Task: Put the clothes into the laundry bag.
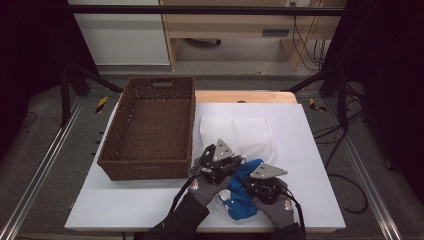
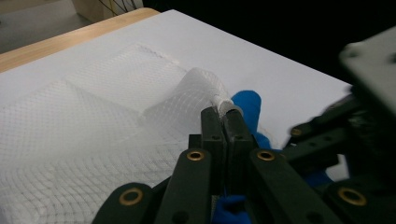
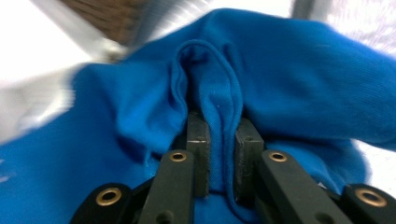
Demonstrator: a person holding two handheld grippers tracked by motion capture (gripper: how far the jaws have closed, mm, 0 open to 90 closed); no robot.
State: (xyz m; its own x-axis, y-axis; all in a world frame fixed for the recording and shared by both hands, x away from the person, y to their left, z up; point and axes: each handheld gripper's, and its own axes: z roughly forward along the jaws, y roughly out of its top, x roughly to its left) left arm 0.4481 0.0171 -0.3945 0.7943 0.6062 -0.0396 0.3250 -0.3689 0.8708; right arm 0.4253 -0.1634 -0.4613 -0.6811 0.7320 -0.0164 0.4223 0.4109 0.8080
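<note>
A white mesh bag lies flat on the white table, right of the basket. A blue cloth lies bunched at the bag's near edge, between the two hands. My left gripper is shut on the rolled rim of the mesh bag, its tips lifting that rim a little, with the blue cloth just beyond. My right gripper comes in from the right. Its jaws pinch a raised fold of the blue cloth.
A brown wicker basket stands on the table's left half, close to my left hand. A wooden board edge shows behind the white top. Dark frame posts and cables flank the table. The right gripper's body crowds the left gripper view.
</note>
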